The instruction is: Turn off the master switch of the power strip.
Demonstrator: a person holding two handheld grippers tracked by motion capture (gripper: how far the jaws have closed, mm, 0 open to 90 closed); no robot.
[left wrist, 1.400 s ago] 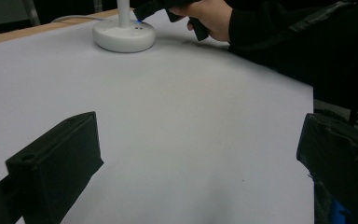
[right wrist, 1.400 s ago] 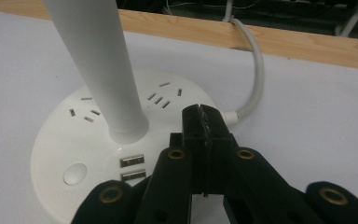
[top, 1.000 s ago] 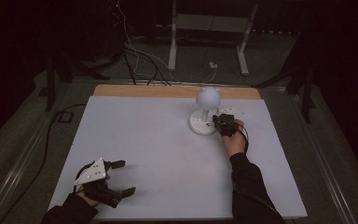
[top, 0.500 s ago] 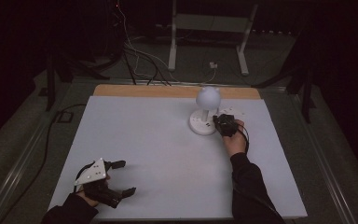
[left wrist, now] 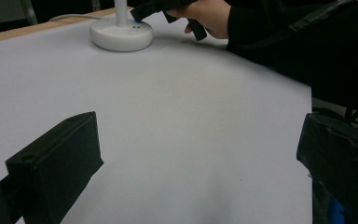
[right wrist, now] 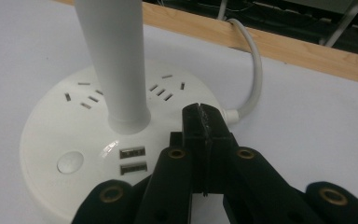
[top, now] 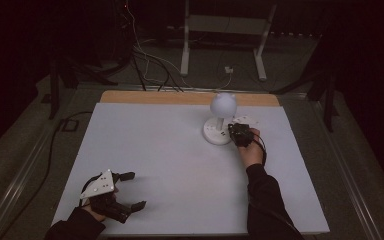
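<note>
A white desk lamp stands at the far right of the white table, with a globe head (top: 223, 103) and a round base (top: 215, 135) that carries sockets. My right gripper (top: 231, 134) is shut with nothing between its jaws. Its tip (right wrist: 199, 115) sits over the base (right wrist: 51, 135), just right of the stem (right wrist: 114, 60) and above two USB ports (right wrist: 133, 159). I cannot tell if it touches. A round button (right wrist: 70, 162) lies at the base's left. My left gripper (top: 136, 190) rests open near the front left edge, its jaws (left wrist: 191, 158) wide apart over bare table.
A white cable (right wrist: 254, 70) runs from the lamp base toward the wooden strip (top: 180, 97) at the table's far edge. Metal stand legs (top: 220, 45) and loose cables (top: 145, 60) lie on the dark floor beyond. The white table (top: 170, 150) spreads between both hands.
</note>
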